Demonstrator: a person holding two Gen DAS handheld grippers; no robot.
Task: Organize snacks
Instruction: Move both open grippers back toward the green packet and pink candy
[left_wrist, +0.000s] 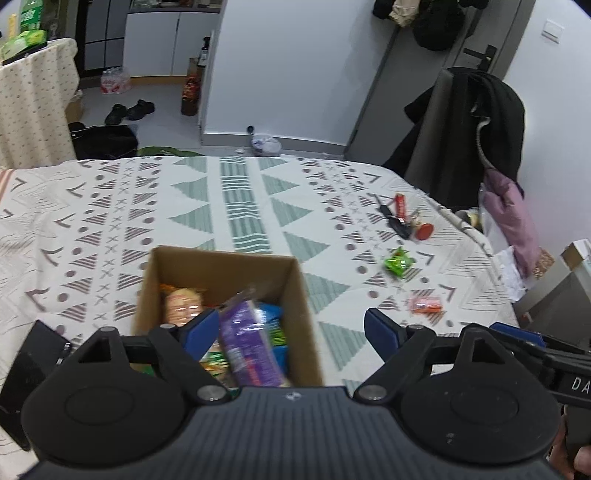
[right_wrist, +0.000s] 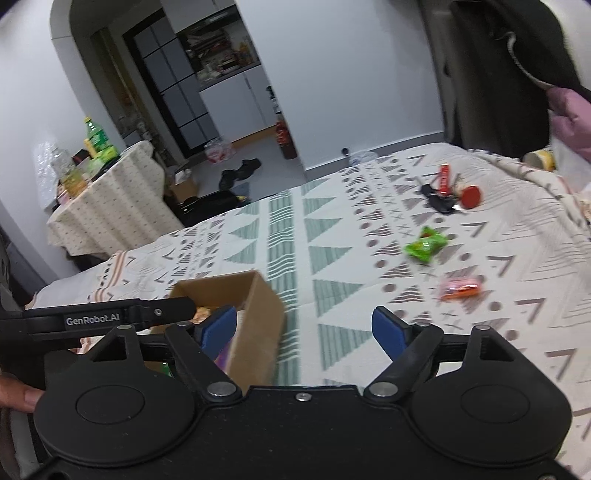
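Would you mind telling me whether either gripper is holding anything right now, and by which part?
Nothing is held: the left gripper and right gripper are both open and empty.

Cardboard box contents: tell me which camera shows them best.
The left wrist view. It looks down into the open cardboard box, showing a purple packet and other wrappers inside. The right wrist view sees the box from the side, blurred, with the interior mostly hidden by that claw's finger.
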